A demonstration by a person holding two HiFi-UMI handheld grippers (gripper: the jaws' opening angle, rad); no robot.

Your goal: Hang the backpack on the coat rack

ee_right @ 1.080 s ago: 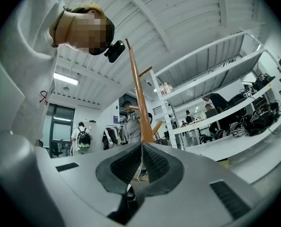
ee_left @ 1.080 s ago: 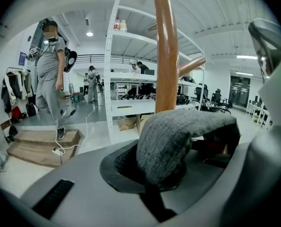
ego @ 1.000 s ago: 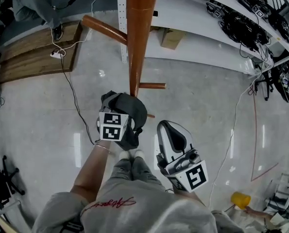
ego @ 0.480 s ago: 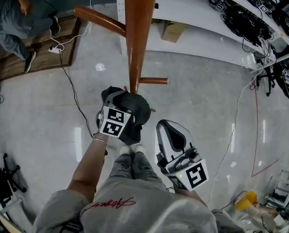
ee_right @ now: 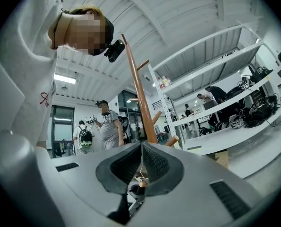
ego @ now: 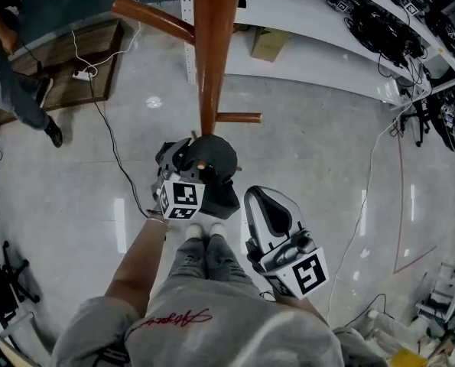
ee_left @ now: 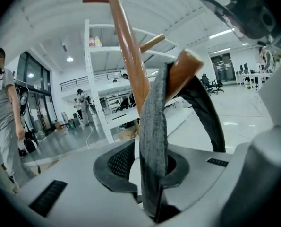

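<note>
Over floor [ego: 326,167], backpack strap [ee_left: 152,117] threads left tool's [ee_left: 149,169] just-opening jaws.

Glossy grey floor [ego: 326,174], long white shelving [ego: 303,21], wooden pallet [ego: 66,60] beyond.

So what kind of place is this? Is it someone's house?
Probably not a house: it looks like a big lab or workshop. Long white shelves hold tangled cables and gear, the floor is bare and shiny, and the ceiling is high.
</note>
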